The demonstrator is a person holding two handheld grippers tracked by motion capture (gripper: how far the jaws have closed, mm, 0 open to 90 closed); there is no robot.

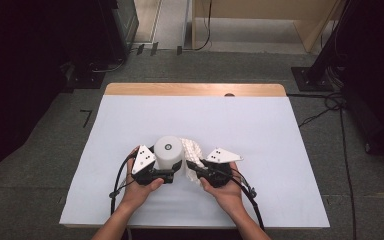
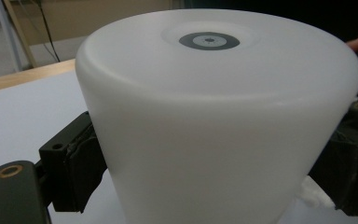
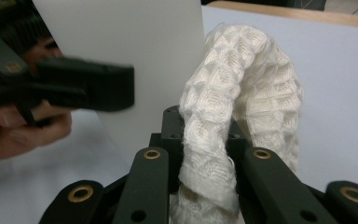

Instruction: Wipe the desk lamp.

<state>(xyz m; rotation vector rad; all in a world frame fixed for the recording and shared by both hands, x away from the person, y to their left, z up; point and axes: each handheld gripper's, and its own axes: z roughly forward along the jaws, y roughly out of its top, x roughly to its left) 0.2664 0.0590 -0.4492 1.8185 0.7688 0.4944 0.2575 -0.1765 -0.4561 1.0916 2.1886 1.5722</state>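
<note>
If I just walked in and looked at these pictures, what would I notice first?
Probably the big white cup standing upside down near the middle of the table, squeezed between the jaws of the left gripper. Right beside it, the right gripper pinches a bumpy white waffle cloth that arches up next to the cup.
</note>
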